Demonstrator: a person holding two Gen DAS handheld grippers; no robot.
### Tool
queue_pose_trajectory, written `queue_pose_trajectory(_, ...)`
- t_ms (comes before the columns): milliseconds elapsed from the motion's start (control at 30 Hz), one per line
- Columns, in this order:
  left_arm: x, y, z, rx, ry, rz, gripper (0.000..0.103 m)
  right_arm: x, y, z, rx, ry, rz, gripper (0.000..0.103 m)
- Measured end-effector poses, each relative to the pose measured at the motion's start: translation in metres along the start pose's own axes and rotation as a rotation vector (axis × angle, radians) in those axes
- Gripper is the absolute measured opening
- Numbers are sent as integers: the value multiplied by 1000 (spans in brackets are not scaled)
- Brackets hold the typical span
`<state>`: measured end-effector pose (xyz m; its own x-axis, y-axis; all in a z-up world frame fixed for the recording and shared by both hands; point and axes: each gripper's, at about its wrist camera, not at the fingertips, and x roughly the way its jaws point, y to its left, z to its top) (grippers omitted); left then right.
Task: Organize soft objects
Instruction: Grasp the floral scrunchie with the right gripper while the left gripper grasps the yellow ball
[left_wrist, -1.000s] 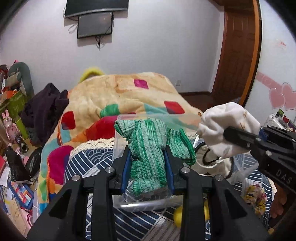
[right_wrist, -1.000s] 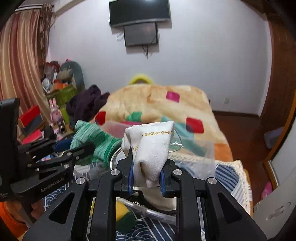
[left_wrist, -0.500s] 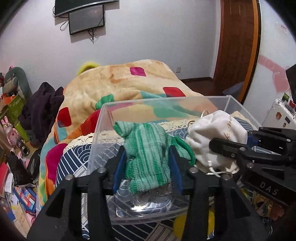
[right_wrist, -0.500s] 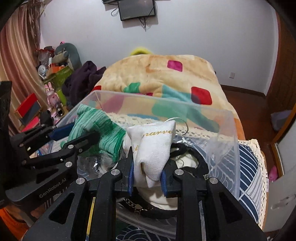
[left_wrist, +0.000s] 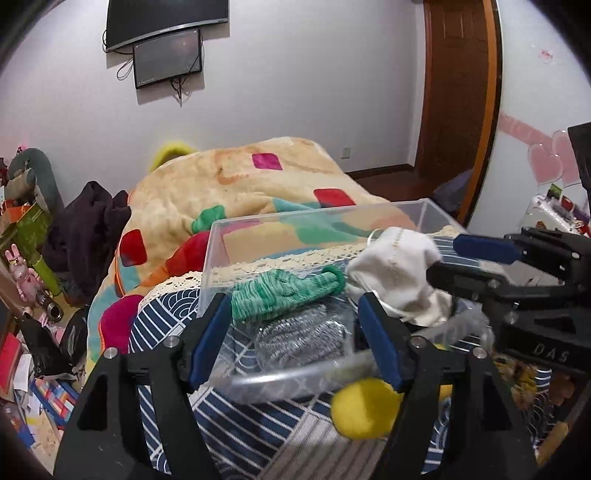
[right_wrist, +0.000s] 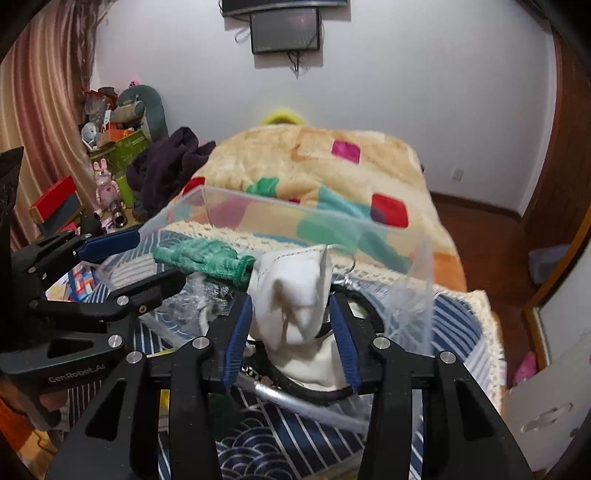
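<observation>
A clear plastic bin (left_wrist: 406, 210) (right_wrist: 417, 266) stands on a blue patterned cloth. A green knitted sock (left_wrist: 288, 291) (right_wrist: 203, 258) lies inside it on a steel scouring pad (left_wrist: 299, 339). A white cloth pouch (left_wrist: 399, 269) (right_wrist: 295, 295) sits in the bin beside it. My left gripper (left_wrist: 291, 321) is open over the bin's near wall, the sock free between its blue pads. My right gripper (right_wrist: 291, 325) is open, its pads apart on either side of the pouch and not pressing it.
A yellow ball (left_wrist: 364, 410) lies outside the bin's near wall. A bed with a patchwork blanket (left_wrist: 258, 192) is behind. Dark clothes (left_wrist: 85, 229) and cluttered toys (right_wrist: 110, 147) are on the left. A wooden door (left_wrist: 458, 92) is at the right.
Both grippers went down into the bin and opened. The green sock dropped onto the scouring pad and the white pouch was let go.
</observation>
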<state>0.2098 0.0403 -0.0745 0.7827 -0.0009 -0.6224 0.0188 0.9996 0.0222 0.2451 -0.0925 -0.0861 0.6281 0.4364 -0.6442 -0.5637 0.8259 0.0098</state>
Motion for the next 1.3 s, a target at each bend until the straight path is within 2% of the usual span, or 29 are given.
queue_pose_trajectory(100, -17, 1, -2, -7, -32, -9, 74, -17, 1, 1, -15, -47, -11, 42)
queue_pose_trajectory(167, -29, 3, -4, -20, -55, -17, 77, -31, 0, 1, -17, -84, -21, 46)
queue_pose_trajectory(233, -38, 6, -6, -34, -67, -31, 82, -42, -2, -1, -13, -119, -26, 57)
queue_pose_trajectory(267, -43, 8, -8, -43, -69, -35, 86, -48, -3, -3, -11, -133, -21, 59)
queue_pose_trajectory(333, -48, 7, -13, -53, -69, -42, 93, -56, -5, -8, -14, -143, -33, 59)
queue_pose_trajectory(400, -50, 8, -19, -53, -57, -49, 93, -60, -6, -15, -24, -144, -63, 60)
queue_pose_trajectory(533, -45, 7, -35, -51, -14, -51, 93, -63, -11, -32, -21, -136, -110, 74)
queue_pose_trajectory(700, -27, 2, -55, -45, 66, -56, 93, -54, -19, -52, 9, -80, -98, 74)
queue_pose_trajectory(833, -14, -4, -67, -55, 111, -79, 93, -35, -22, -69, 28, 6, -98, 74)
queue_pose_trajectory(933, -8, -12, -72, -46, 127, -99, 89, -26, -27, -86, 62, 54, -96, 74)
queue_pose_trajectory(1000, -7, -19, -72, -16, 119, -86, 84, -23, -30, -95, 91, 83, -97, 74)
queue_pose_trajectory(1100, -7, -27, -70, 13, 107, -60, 81, -20, -34, -106, 110, 113, -102, 74)
queue_pose_trajectory(1167, -5, -29, -69, 13, 106, -43, 78, -22, -37, -111, 116, 124, -117, 74)
queue_pose_trajectory(1300, 2, -25, -66, -20, 121, -66, 70, -24, -46, -117, 152, 125, -92, 75)
